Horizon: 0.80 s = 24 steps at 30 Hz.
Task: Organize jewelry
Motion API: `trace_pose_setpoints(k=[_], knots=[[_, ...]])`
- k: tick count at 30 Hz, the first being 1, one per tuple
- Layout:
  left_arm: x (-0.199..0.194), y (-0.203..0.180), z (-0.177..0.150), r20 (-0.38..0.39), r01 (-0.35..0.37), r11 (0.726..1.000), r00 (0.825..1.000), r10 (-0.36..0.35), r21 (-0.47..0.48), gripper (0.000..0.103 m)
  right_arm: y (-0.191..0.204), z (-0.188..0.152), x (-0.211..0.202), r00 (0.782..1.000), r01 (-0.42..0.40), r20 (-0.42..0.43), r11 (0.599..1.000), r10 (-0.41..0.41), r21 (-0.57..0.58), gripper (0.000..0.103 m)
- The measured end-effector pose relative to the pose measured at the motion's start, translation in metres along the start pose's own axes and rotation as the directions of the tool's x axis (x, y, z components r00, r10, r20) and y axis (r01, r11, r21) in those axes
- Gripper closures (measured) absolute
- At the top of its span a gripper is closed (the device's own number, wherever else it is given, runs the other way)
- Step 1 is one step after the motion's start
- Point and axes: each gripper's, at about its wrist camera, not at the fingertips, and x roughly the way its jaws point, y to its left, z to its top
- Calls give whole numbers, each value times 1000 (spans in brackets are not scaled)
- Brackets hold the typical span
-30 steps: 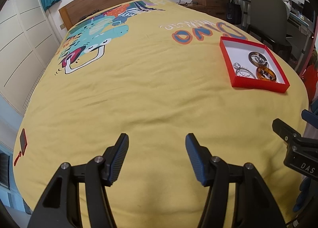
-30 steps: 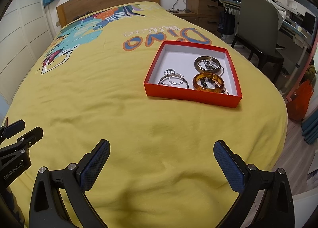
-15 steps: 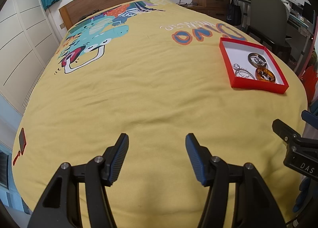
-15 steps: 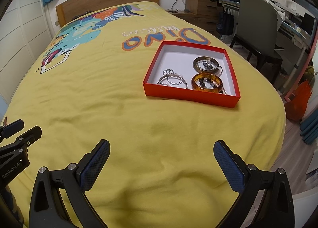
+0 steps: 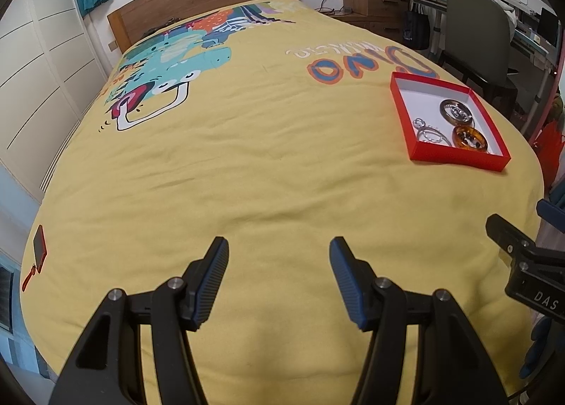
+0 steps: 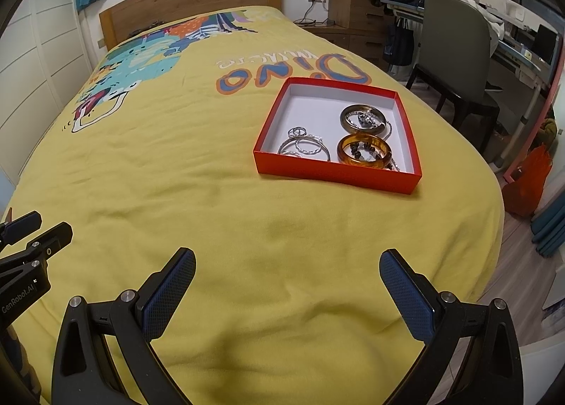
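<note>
A shallow red box [image 6: 335, 175] with a white inside lies on the yellow bedspread; it also shows at the right in the left wrist view [image 5: 455, 156]. In it lie an amber bangle [image 6: 363, 152], a grey-brown bangle [image 6: 363, 119] with a chain piece inside, and silver rings and bangles [image 6: 303, 145]. My right gripper [image 6: 287, 278] is open and empty, well short of the box. My left gripper [image 5: 279, 263] is open and empty over bare bedspread, far left of the box.
The bed [image 5: 247, 175] has a dinosaur print and a wooden headboard [image 5: 204, 6]. A small red item [image 5: 39, 249] lies at the bed's left edge. A chair [image 6: 455, 52] and desk stand right of the bed. White wardrobe doors line the left.
Both views have shifted only slightly; the box sits a little lower and nearer in the right wrist view. Both grippers stay open and empty.
</note>
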Motion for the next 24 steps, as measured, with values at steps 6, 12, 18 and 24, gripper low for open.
trace_pose_setpoints(k=[6, 12, 18, 24], knots=[[0, -1, 0, -5, 4, 1000, 1000, -4, -2, 46, 0, 0, -3, 1000, 3, 3, 1000, -3, -3, 1], [0, 1, -2, -3, 7, 1000, 1000, -7, -10, 46, 1, 0, -5, 1000, 6, 7, 1000, -6, -10, 1], [-1, 2, -2, 1, 9, 1000, 1000, -9, -16, 46, 1, 0, -6, 1000, 7, 9, 1000, -7, -11, 1], [-3, 2, -3, 4, 11, 1000, 1000, -11, -18, 46, 2, 0, -8, 1000, 10, 13, 1000, -10, -15, 1]])
